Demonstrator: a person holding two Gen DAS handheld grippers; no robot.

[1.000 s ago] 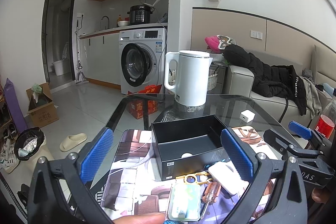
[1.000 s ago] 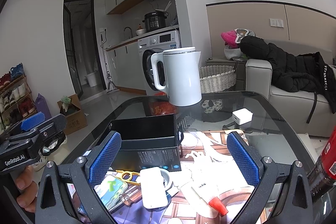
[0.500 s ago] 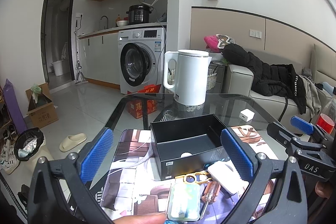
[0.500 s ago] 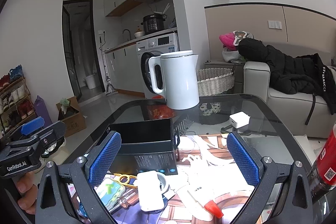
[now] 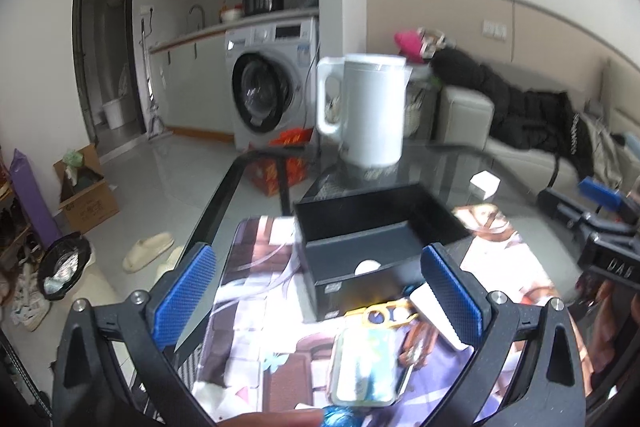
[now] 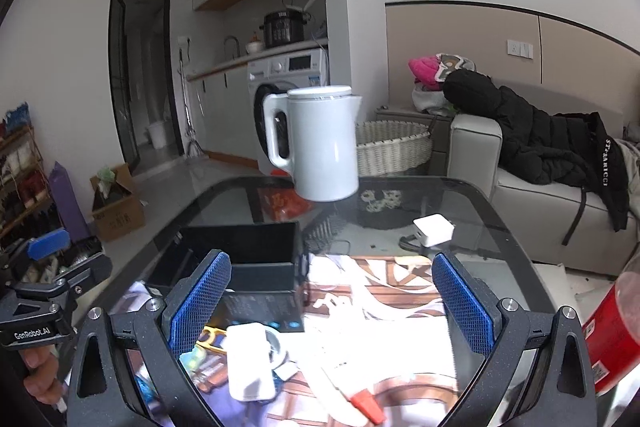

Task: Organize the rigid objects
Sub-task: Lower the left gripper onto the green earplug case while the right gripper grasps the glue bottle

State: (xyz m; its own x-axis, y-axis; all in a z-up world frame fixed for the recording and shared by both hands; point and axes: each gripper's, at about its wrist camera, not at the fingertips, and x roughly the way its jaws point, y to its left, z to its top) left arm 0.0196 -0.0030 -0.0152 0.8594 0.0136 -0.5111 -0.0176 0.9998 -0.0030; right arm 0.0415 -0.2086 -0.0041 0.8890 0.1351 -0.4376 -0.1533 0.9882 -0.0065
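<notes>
An open black box (image 5: 372,227) stands on a printed mat on the glass table; it also shows in the right wrist view (image 6: 240,259). In front of it lie a light green case (image 5: 366,367), a yellow tool (image 5: 384,313), a white flat device (image 6: 248,361) and a white tube with a red cap (image 6: 360,399). My left gripper (image 5: 316,291) is open and empty above the mat, short of the box. My right gripper (image 6: 330,299) is open and empty above the small objects.
A white kettle (image 6: 320,143) stands behind the box. A white charger block (image 6: 434,229) lies on the glass at the right. A red bottle (image 6: 612,339) stands at the table's right edge. A sofa (image 6: 552,187) lies beyond.
Both grippers have drawn back and lifted slightly; the box and small objects sit lower and farther in view. Both stay open. Nothing was taken hold of.
</notes>
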